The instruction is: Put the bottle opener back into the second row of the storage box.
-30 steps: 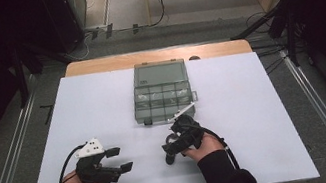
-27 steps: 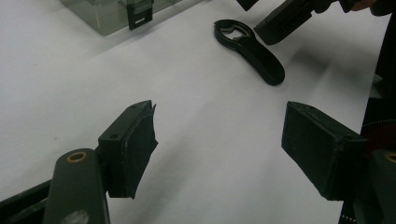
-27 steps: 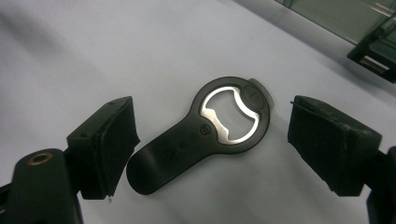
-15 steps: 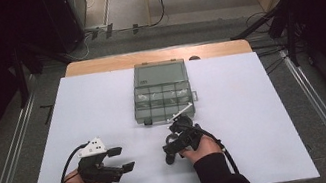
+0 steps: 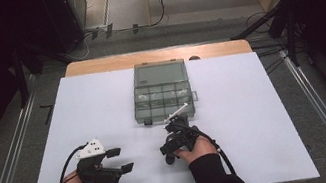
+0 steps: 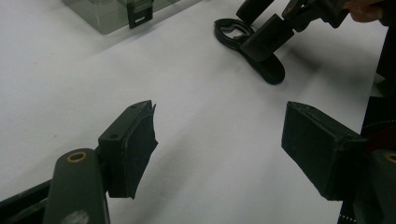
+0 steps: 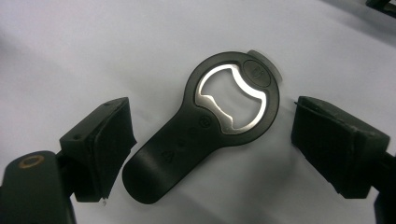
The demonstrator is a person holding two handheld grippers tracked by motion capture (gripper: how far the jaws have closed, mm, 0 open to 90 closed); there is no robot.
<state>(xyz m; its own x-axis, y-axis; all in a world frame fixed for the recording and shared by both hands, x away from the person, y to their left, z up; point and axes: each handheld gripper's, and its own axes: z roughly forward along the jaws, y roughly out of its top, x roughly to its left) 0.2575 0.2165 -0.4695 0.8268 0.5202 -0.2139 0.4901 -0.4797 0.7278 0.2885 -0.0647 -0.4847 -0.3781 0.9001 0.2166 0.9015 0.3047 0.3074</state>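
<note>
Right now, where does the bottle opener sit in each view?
High view: bottle opener under the right claw, bottom centre.
Left gripper view: top right.
Right gripper view: centre, between open jaws.
Shared landmark: the white table.

- left gripper (image 5: pixel 121 159): near-left, held low in the hand, jaws wide apart, nothing between
- right gripper (image 7: pixel 212 140): near-centre, tilted down, jaws spread wide

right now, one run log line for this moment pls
right gripper: open, jaws either side of bottle opener | opener: flat on table, not gripped | left gripper: open, empty | compartment box: untouched
</note>
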